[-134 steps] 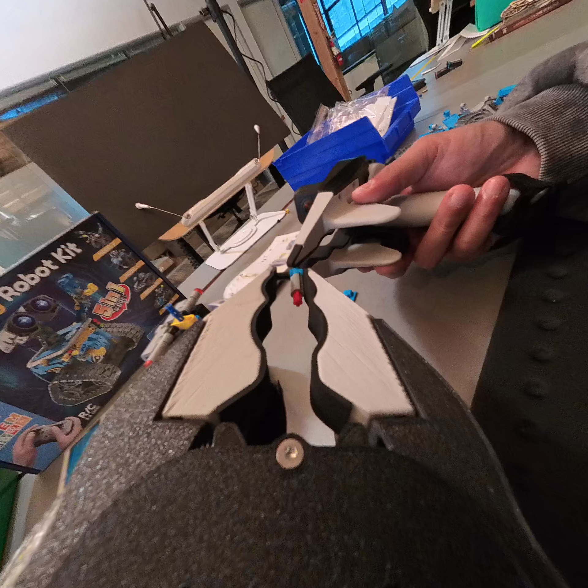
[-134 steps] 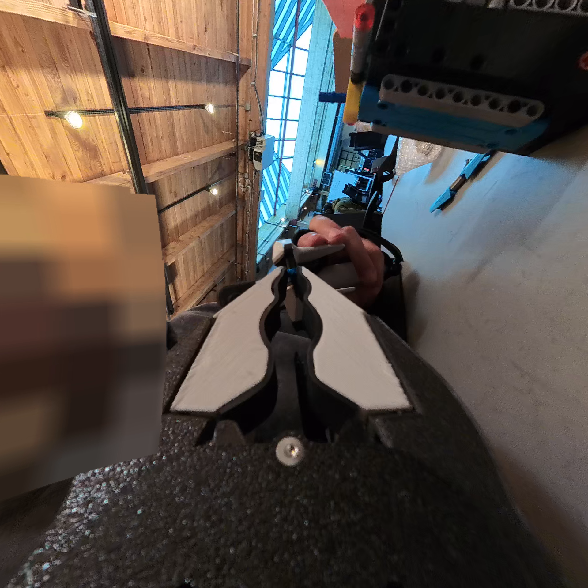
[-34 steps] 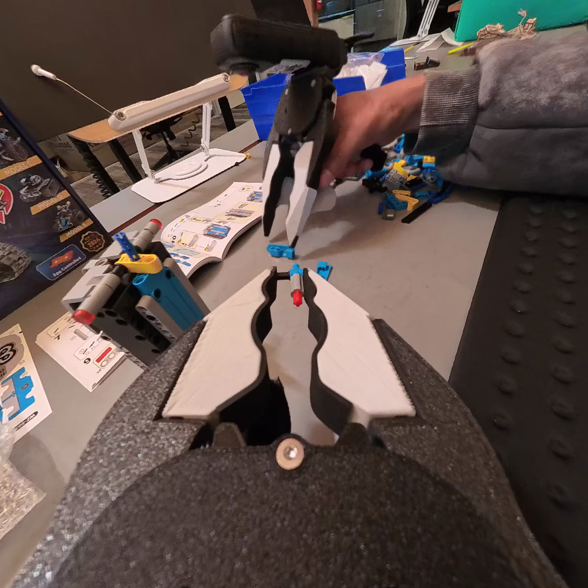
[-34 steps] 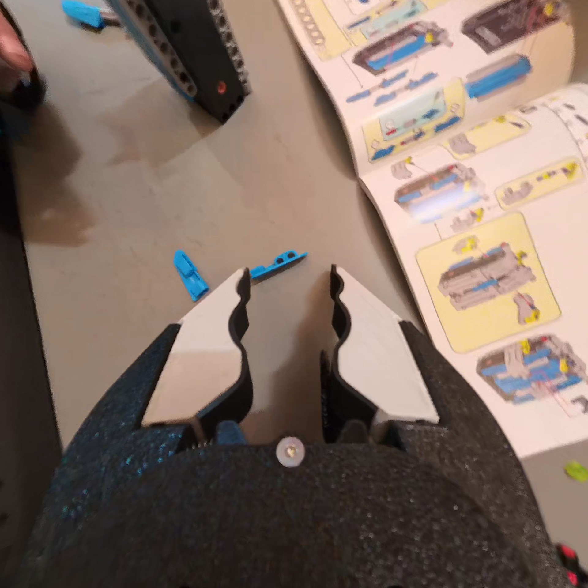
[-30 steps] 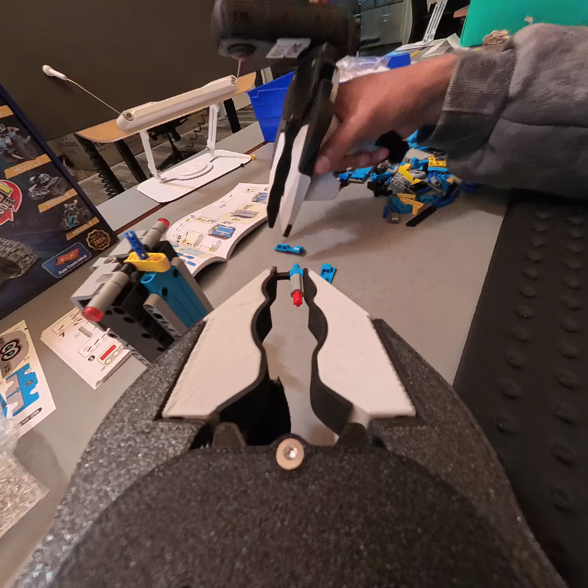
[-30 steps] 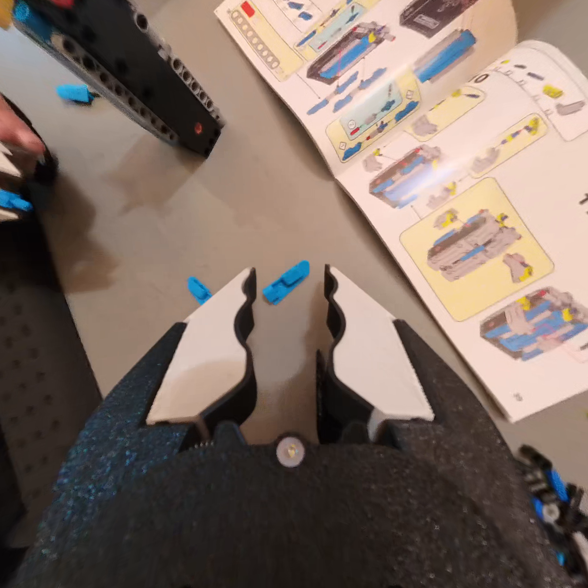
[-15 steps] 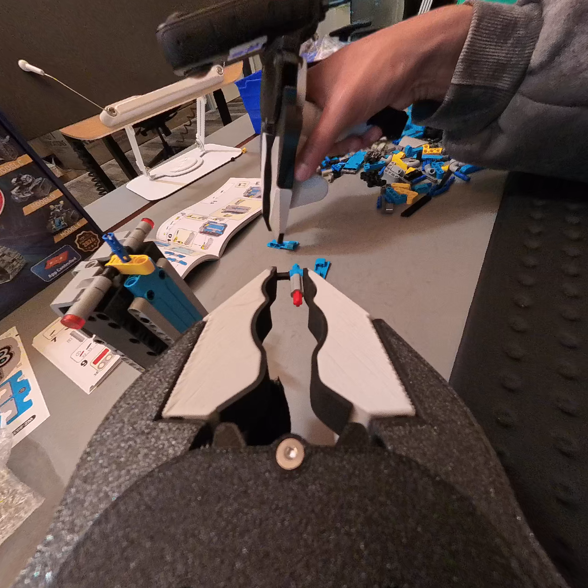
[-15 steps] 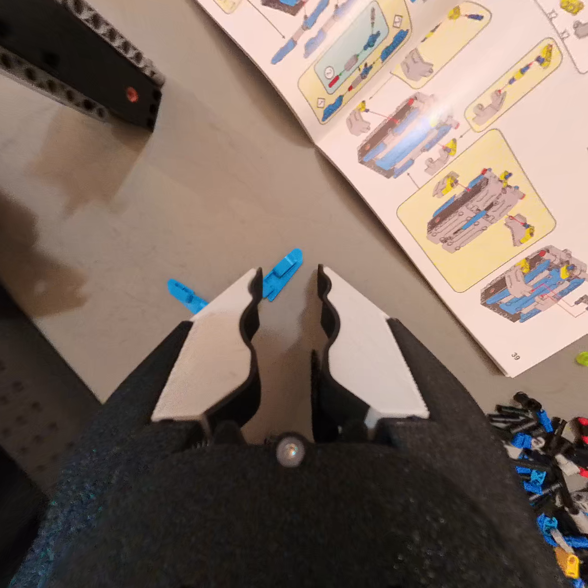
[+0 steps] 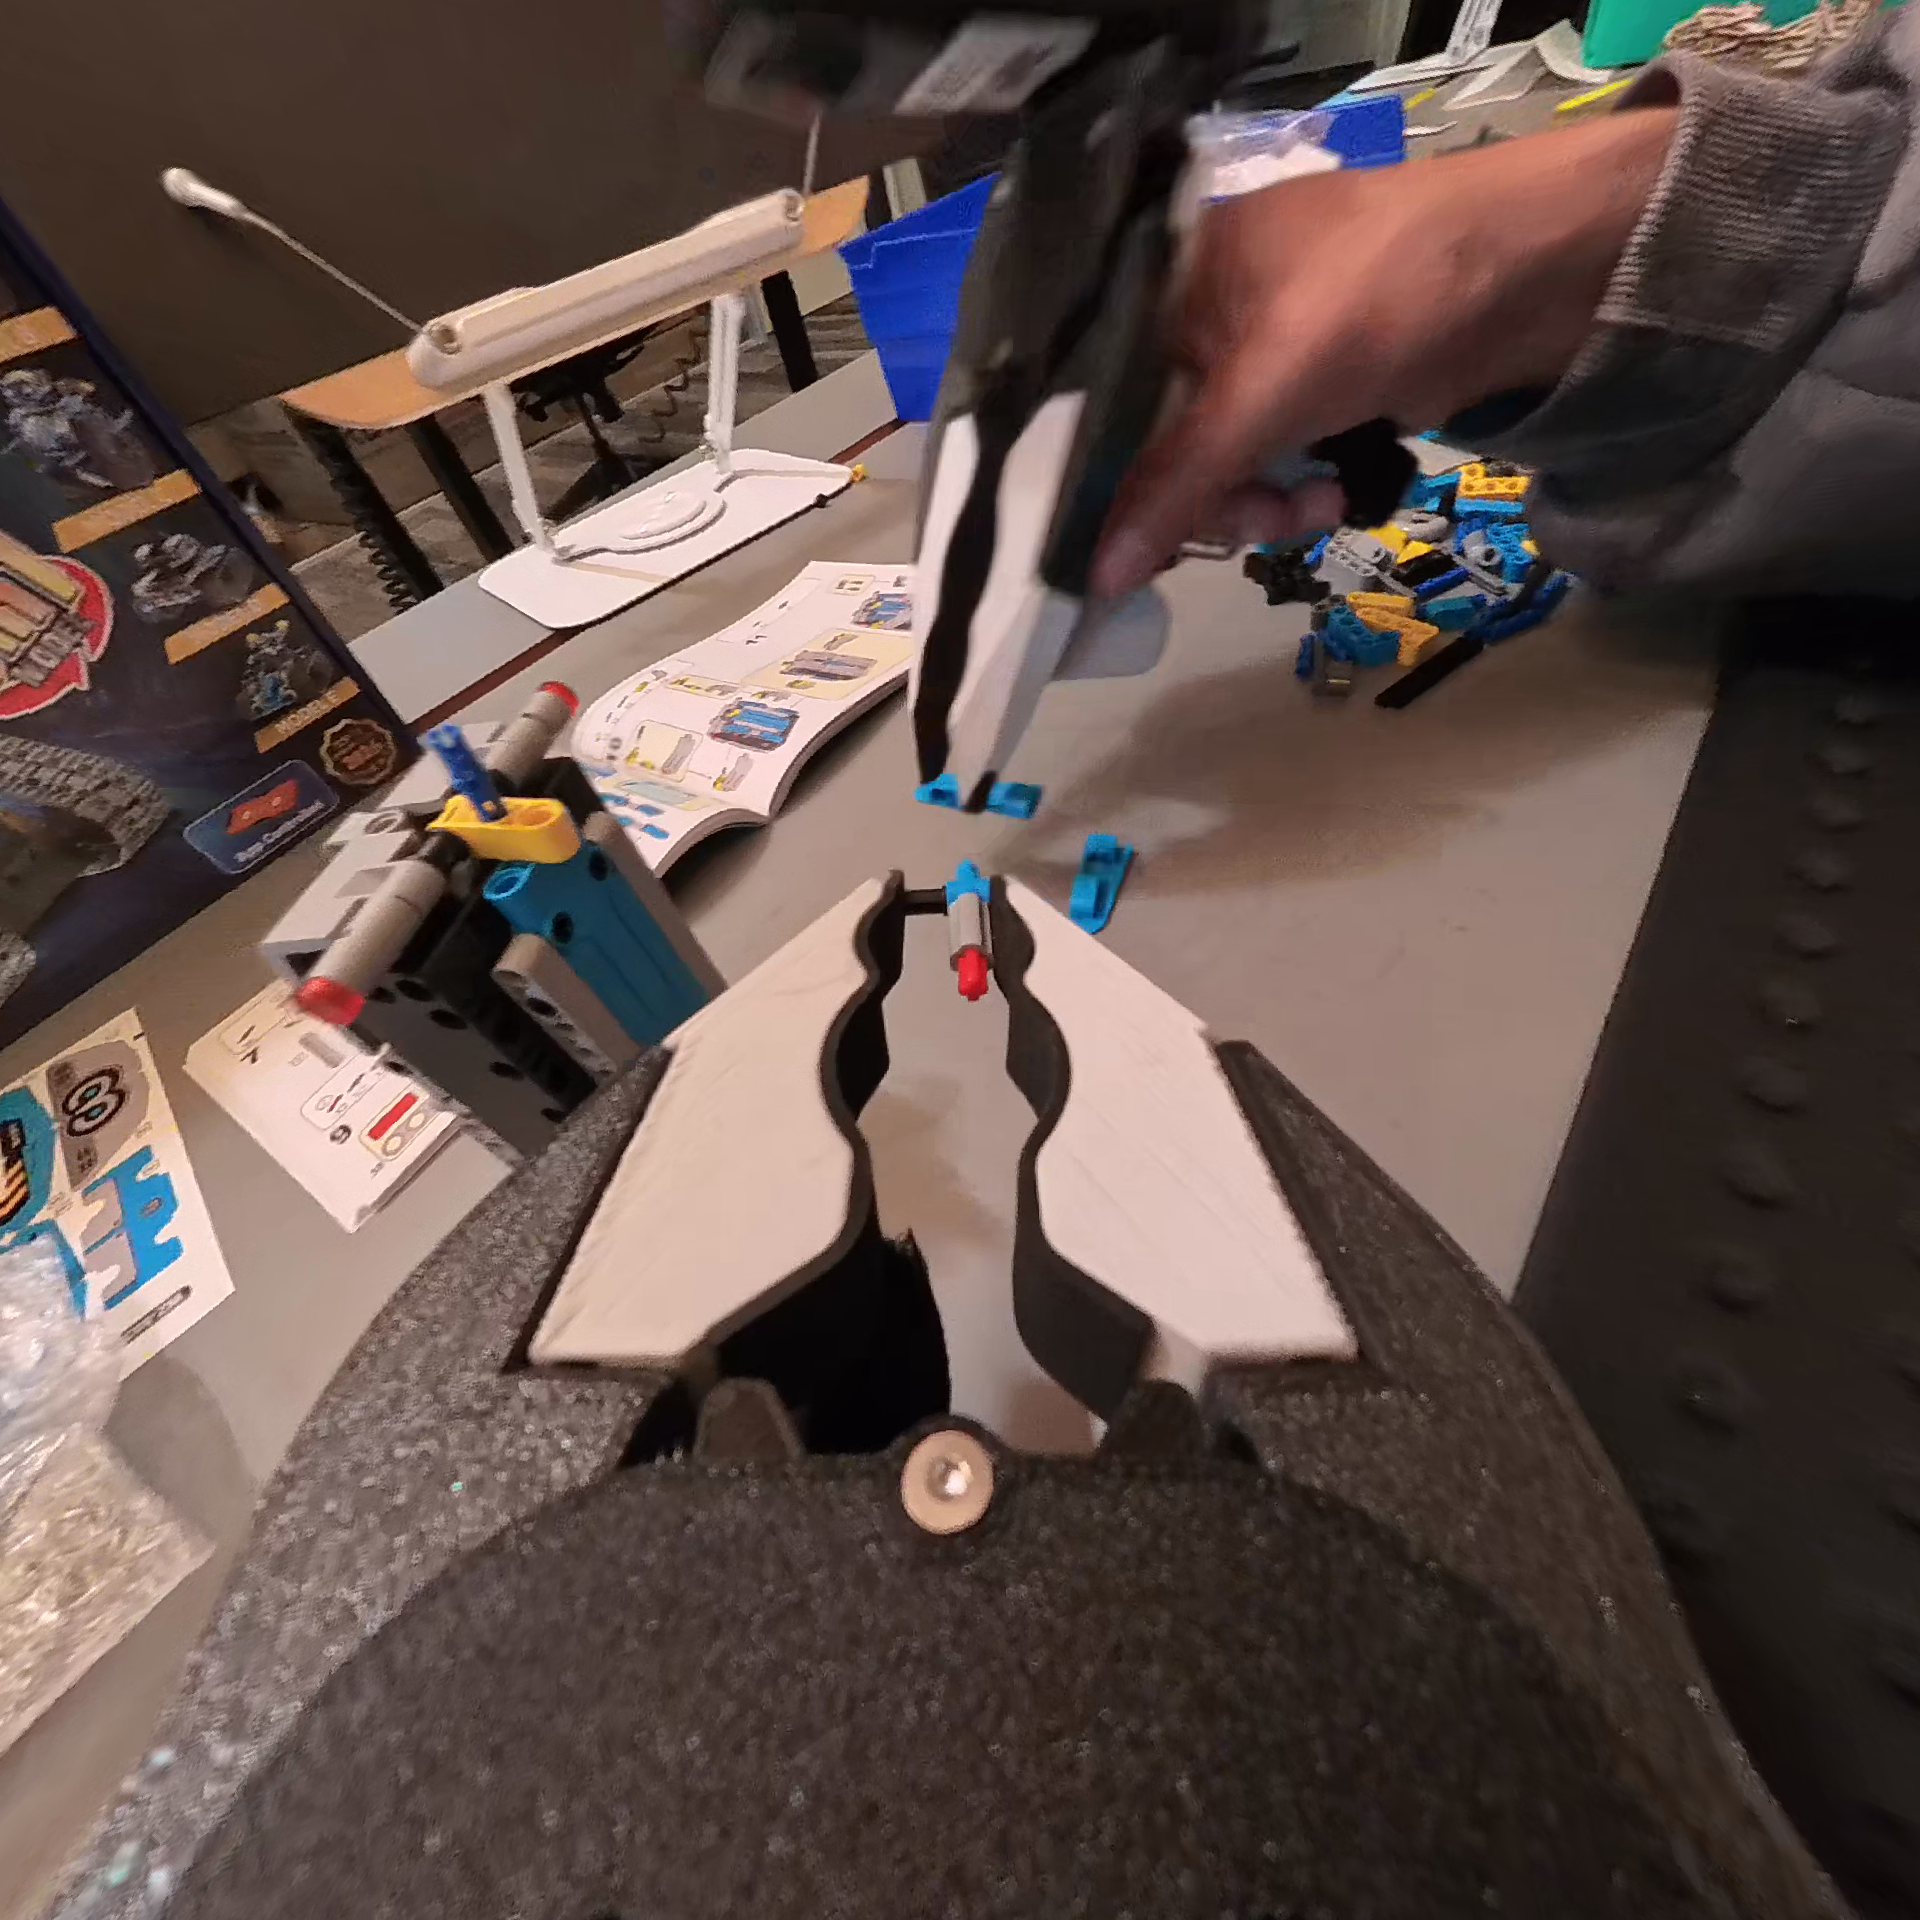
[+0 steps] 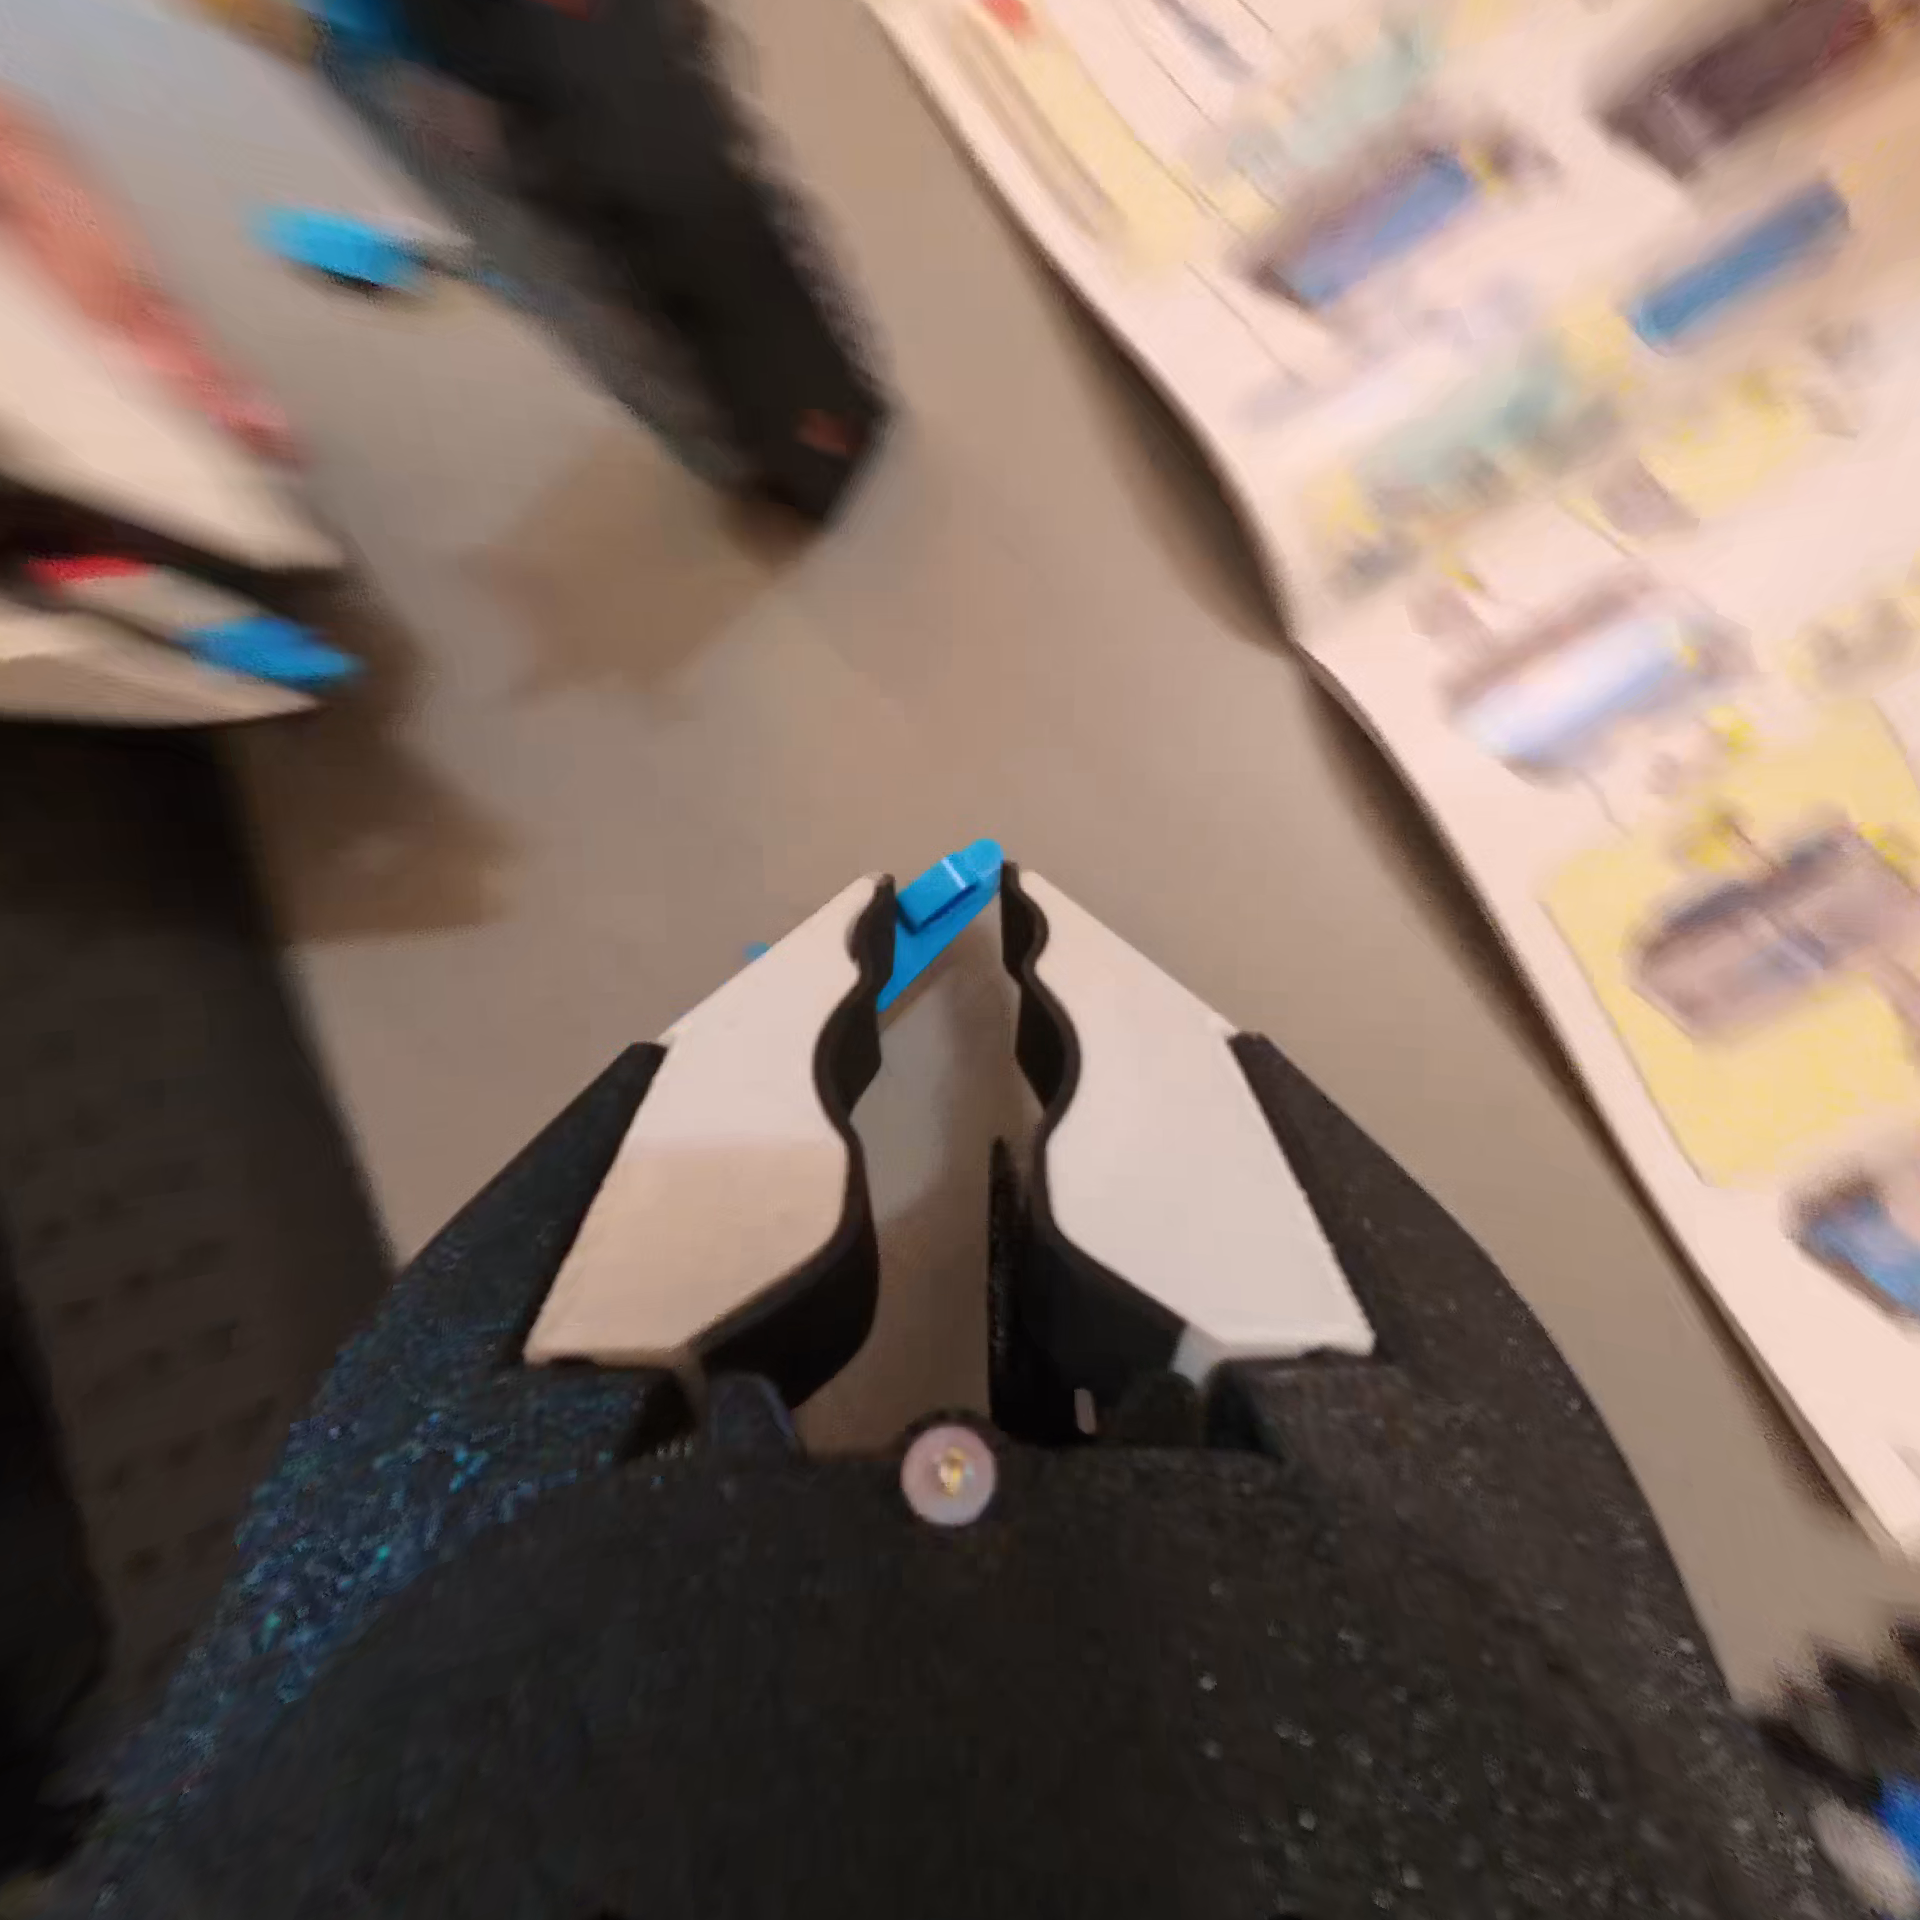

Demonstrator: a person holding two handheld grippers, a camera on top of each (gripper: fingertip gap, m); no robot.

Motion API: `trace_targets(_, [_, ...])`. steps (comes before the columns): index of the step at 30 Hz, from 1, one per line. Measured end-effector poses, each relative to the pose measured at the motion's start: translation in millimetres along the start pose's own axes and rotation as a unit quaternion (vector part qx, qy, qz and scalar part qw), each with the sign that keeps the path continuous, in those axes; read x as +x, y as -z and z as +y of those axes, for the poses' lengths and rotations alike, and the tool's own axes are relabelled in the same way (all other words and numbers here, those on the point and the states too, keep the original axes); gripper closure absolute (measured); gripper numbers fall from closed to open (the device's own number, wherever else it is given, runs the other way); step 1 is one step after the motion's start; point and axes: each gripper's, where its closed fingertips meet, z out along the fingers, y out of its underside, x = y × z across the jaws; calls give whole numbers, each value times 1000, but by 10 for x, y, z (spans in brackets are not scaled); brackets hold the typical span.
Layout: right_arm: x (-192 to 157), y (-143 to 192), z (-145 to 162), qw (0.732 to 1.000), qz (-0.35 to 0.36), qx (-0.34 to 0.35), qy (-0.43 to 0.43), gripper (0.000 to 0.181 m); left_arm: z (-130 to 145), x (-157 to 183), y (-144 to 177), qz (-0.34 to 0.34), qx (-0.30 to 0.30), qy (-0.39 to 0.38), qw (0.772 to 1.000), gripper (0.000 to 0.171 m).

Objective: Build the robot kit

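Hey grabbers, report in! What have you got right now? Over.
Left gripper shut on small axle piece. Right gripper shut on blue piece, at the table. Second blue piece loose nearby.

Motion blur smears the booklet [image 10: 1558, 540] and black block [image 10: 665, 312] in the right view, and the right claw [image 9: 971, 795] covers the blue piece's [image 9: 1013, 798] middle.

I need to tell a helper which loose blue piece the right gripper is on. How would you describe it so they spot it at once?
Start at the open instruction booklet on the grey table. Just off its near edge, the right gripper points straight down onto a small flat blue piece, its ends showing either side of the tips. A second loose blue piece lies nearer the camera, untouched.
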Motion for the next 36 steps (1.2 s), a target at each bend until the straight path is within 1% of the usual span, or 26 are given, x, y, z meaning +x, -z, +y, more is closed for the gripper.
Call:
trace_targets(1, [-227, 72, -106, 997, -47, 46, 36, 161, 4, -27, 4, -4, 0, 6, 1000, 156])
trace_targets(3, [-722, 271, -269, 976, -129, 133, 115, 161, 9, -76, 14, -8, 0, 25, 1000, 156])
trace_targets(4, [-903, 373, -367, 962, -150, 179, 140, 161, 16, -84, 15, -5, -1, 35, 999, 156])
trace_targets(5, [-1010, 437, -453, 953, -159, 213, 147, 161, 14, -84, 19, 0, 0, 46, 999, 156])
trace_targets(6, [-1064, 439, -491, 950, -160, 222, 150, 161, -2, -91, 27, 3, 4, 55, 998, 156])
trace_targets(8, [-1028, 310, -489, 957, -117, 208, 167, 161, -21, -127, 47, 2, 13, 71, 997, 156])
trace_targets(9, [-1007, 266, -506, 956, -89, 212, 182, 161, -16, -123, 47, 9, 13, 82, 996, 156])
trace_targets(12, [-1162, 210, -550, 945, -71, 228, 225, 161, -32, -116, 55, 19, 18, 97, 995, 156])
trace_targets(13, [-1182, 163, -545, 943, -57, 223, 240, 161, -47, -92, 60, 26, 21, 99, 995, 156])
trace_targets(15, [-1179, 92, -535, 939, -31, 219, 262, 160, -7, -99, 54, 24, 10, 96, 995, 156])
trace_targets(18, [-1183, 99, -529, 937, -35, 227, 262, 159, -27, -28, 58, 53, 15, 109, 993, 156])
trace_targets(20, [-1175, 85, -486, 939, -44, 216, 266, 153, 4, 31, 44, 67, 3, 108, 992, 156])
trace_targets(21, [-1206, 86, -440, 936, -54, 208, 279, 161, 9, 62, 36, 74, 0, 104, 992, 156])
trace_targets(22, [-1232, 94, -406, 933, -58, 202, 292, 163, 14, 100, 33, 82, -3, 99, 992, 156])
trace_targets(23, [-1224, 95, -388, 930, -50, 199, 305, 164, 19, 105, 30, 80, -5, 93, 992, 157])
trace_targets(24, [-1176, 103, -375, 930, -34, 194, 312, 169, 38, 86, 23, 71, -10, 86, 994, 156])
trace_targets(25, [-1130, 140, -366, 930, -24, 193, 311, 181, 71, 55, 16, 59, -19, 79, 995, 156])
trace_targets(26, [-1095, 210, -362, 931, -28, 201, 303, 181, 100, 25, 10, 47, -27, 72, 996, 156])
trace_targets(27, [-1065, 275, -314, 938, -49, 196, 283, 181, 107, 13, 10, 40, -29, 63, 997, 156])
trace_targets(28, [-1005, 307, -220, 949, -72, 171, 255, 172, 103, 24, 11, 38, -28, 55, 997, 156])
trace_targets(29, [-881, 314, -100, 962, -75, 133, 226, 160, 100, 42, 12, 38, -28, 45, 998, 156])
trace_targets(30, [-827, 315, 85, 971, -97, 87, 201, 156, 104, 59, 9, 38, -30, 34, 998, 156])
trace_targets(31, [-848, 314, 290, 974, -137, 42, 178, 154, 110, 78, 5, 37, -32, 24, 998, 156])
trace_targets(32, [-801, 280, 391, 978, -139, 22, 155, 151, 114, 96, 1, 38, -34, 15, 999, 156])
trace_targets(34, [-745, 165, 461, 985, -114, 19, 131, 147, 124, 116, -6, 38, -37, 3, 999, 156])
trace_targets(36, [-773, 75, 461, 988, -66, 38, 138, 146, 130, 126, -9, 38, -38, -2, 999, 156])
